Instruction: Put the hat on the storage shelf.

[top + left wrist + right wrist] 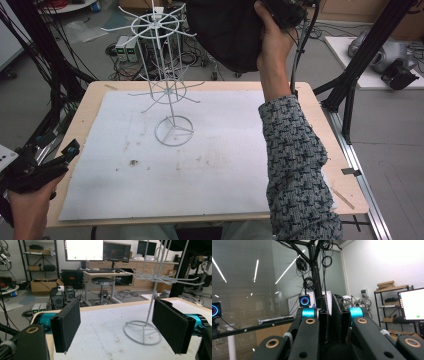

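Black fabric item [227, 32] held aloft, bunched, beside top of white wire rack [167, 75].

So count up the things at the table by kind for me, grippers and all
White wire rack: 1
Black cloth item, held up by the right gripper: 1
Grippers, with the left gripper: 2
Total: 4

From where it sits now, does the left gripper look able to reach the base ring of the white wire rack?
Probably yes. The left gripper is open, its jaws framing the white wire rack, and bare table lies between them. The right gripper holds a black cloth high above.
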